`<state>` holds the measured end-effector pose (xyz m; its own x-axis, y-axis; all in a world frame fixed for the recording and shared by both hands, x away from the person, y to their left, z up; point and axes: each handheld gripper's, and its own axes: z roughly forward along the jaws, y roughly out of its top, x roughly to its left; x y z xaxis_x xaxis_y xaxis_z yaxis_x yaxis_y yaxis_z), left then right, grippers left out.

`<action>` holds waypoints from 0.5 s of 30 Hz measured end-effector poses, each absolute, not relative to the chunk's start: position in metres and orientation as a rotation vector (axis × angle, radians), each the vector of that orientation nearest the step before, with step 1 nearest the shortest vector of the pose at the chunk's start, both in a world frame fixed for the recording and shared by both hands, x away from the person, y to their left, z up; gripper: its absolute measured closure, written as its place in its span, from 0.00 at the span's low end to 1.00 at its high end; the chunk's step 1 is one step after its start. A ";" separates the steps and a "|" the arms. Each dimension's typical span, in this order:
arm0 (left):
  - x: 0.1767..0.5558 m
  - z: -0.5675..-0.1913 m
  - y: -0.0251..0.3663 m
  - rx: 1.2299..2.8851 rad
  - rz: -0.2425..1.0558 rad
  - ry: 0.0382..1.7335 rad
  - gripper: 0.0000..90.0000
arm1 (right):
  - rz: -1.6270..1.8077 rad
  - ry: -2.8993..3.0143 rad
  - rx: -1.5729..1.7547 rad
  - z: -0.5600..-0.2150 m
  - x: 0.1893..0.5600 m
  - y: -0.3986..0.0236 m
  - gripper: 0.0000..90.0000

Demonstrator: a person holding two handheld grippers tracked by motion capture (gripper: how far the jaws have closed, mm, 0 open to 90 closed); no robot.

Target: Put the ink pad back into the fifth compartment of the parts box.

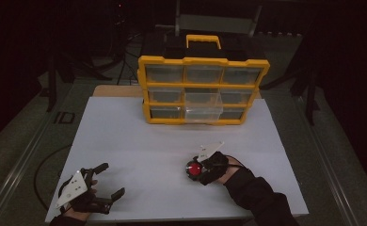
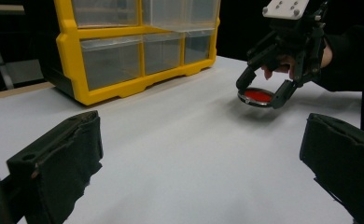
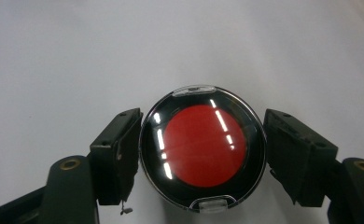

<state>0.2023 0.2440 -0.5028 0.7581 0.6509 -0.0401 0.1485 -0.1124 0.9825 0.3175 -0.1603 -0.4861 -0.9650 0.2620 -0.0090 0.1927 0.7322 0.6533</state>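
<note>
A white bench [image 1: 139, 141] holds a yellow drawer organiser [image 1: 203, 89] at its far edge, one clear middle drawer [image 1: 203, 104] pulled partly out. Near the front right, the right gripper [image 1: 196, 170] points down over a round black compact with a red centre [image 3: 203, 147], its jaws closed against the compact's two sides. At the front left, the left gripper [image 1: 108, 181] rests low with its jaws wide apart, holding nothing.

Open tongs [image 2: 199, 158] face a yellow organizer [image 2: 138, 46] and red compact [image 2: 257, 97].
</note>
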 end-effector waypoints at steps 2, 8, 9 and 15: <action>0.202 -0.503 0.244 1.658 0.479 0.645 0.00 | 1.053 2.827 0.361 -0.482 0.317 -0.161 0.33; 0.202 -0.503 0.244 1.656 0.477 0.646 0.00 | 1.043 2.821 0.347 -0.472 0.316 -0.164 0.33; 0.202 -0.503 0.244 1.657 0.478 0.645 0.00 | 1.045 2.822 0.344 -0.469 0.315 -0.165 0.33; 0.202 -0.503 0.244 1.656 0.478 0.646 0.00 | 1.041 2.810 0.326 -0.458 0.314 -0.167 0.33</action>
<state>0.2023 0.2440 -0.5026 0.7587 0.6501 -0.0424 0.1495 -0.1103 0.9826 0.3137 -0.1671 -0.4578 -0.9686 0.2448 -0.0435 0.1573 0.7389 0.6552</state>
